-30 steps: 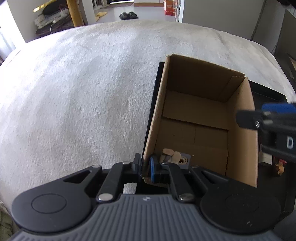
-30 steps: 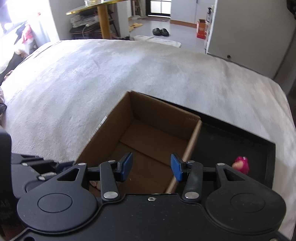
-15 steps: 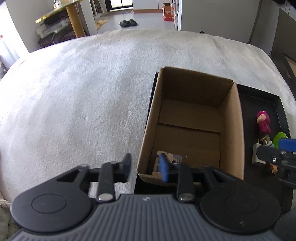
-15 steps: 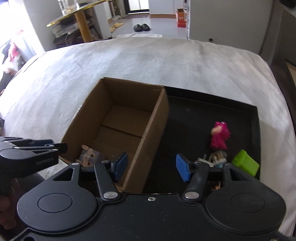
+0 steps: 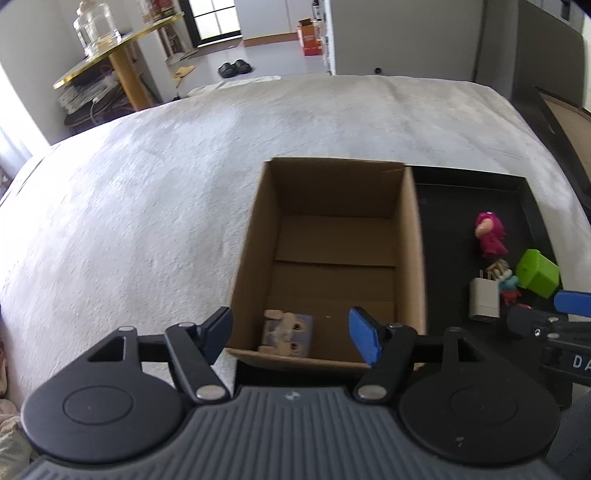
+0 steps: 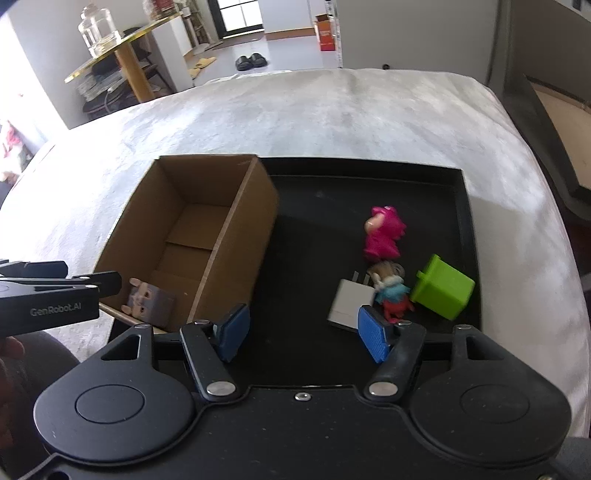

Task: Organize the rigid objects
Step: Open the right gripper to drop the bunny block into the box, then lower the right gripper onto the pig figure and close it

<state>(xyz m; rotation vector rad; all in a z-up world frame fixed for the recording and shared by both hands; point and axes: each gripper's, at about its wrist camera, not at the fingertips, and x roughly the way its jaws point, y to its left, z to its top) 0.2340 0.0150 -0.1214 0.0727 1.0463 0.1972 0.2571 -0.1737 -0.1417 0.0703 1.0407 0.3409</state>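
Observation:
An open cardboard box [image 5: 410,236] [image 6: 240,229] stands on the left part of a black tray [image 6: 317,221] [image 5: 450,236]. A small blocky figure [image 5: 288,332] [image 6: 149,301] lies in the box's near corner. On the tray to the right lie a pink figure [image 6: 382,234] [image 5: 489,234], a white charger [image 6: 349,304] [image 5: 484,297], a small red-and-blue figure [image 6: 391,297] and a green block [image 6: 443,288] [image 5: 537,273]. My left gripper [image 5: 291,332] is open and empty above the box's near edge. My right gripper [image 6: 303,332] is open and empty over the tray's near side.
The tray rests on a white fuzzy bed cover [image 5: 147,206]. Beyond the bed are a gold-topped table [image 5: 122,48] with a glass jar, black slippers [image 5: 234,68] on the floor and a white cabinet [image 5: 399,33]. A dark frame [image 6: 554,122] is at the right.
My left gripper let go of the box wall, opened wide and drew back and up. My right gripper moved from over the box rightward to over the tray.

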